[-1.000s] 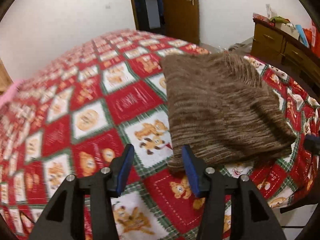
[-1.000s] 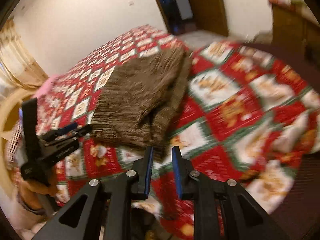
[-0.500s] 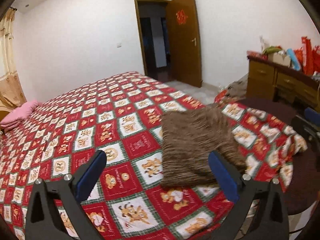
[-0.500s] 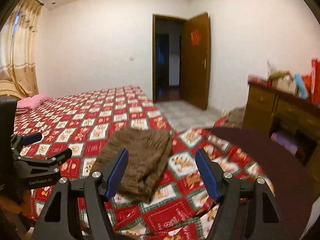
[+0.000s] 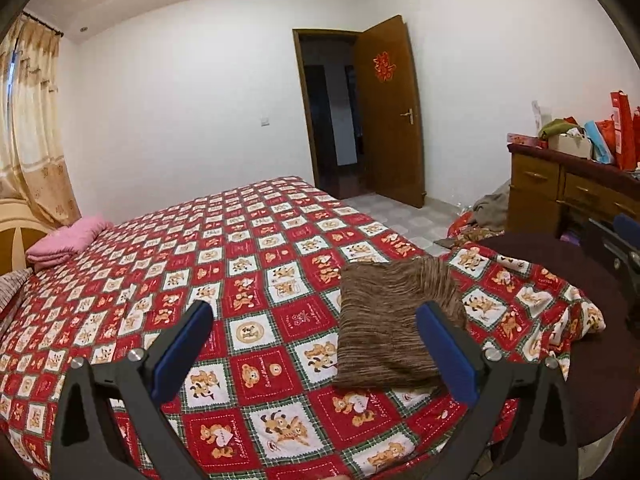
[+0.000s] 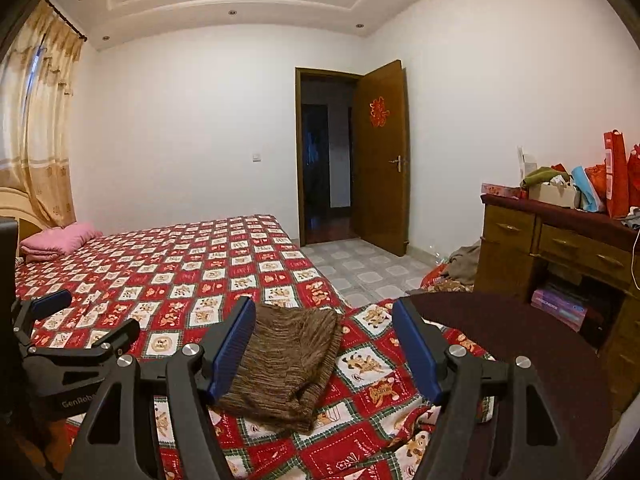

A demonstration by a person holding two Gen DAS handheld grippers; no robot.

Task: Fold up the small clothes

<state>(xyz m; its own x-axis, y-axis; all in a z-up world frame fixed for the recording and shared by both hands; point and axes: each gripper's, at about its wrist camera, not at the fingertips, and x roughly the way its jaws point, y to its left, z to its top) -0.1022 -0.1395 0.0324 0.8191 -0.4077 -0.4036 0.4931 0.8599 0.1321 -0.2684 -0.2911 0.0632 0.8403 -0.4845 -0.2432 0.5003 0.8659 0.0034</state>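
Note:
A brown striped knit garment (image 5: pixel 386 320) lies folded in a flat rectangle on the red patterned bedspread (image 5: pixel 208 264), near the bed's near right corner. It also shows in the right wrist view (image 6: pixel 286 364). My left gripper (image 5: pixel 316 348) is open and empty, held back above the bed's near edge, with the garment behind its right finger. My right gripper (image 6: pixel 326 350) is open and empty, raised above the garment. The left gripper also shows at the left of the right wrist view (image 6: pixel 80 320).
A pink folded blanket (image 5: pixel 66 238) lies at the bed's far left. A wooden dresser (image 6: pixel 552 248) with bags on top stands at right. A dark round surface (image 6: pixel 516 352) sits by the bed corner. An open door (image 5: pixel 390 120) is in the far wall.
Both grippers have opened wide and pulled back and up from the garment, which now lies folded on the bed. The views have steadied since.

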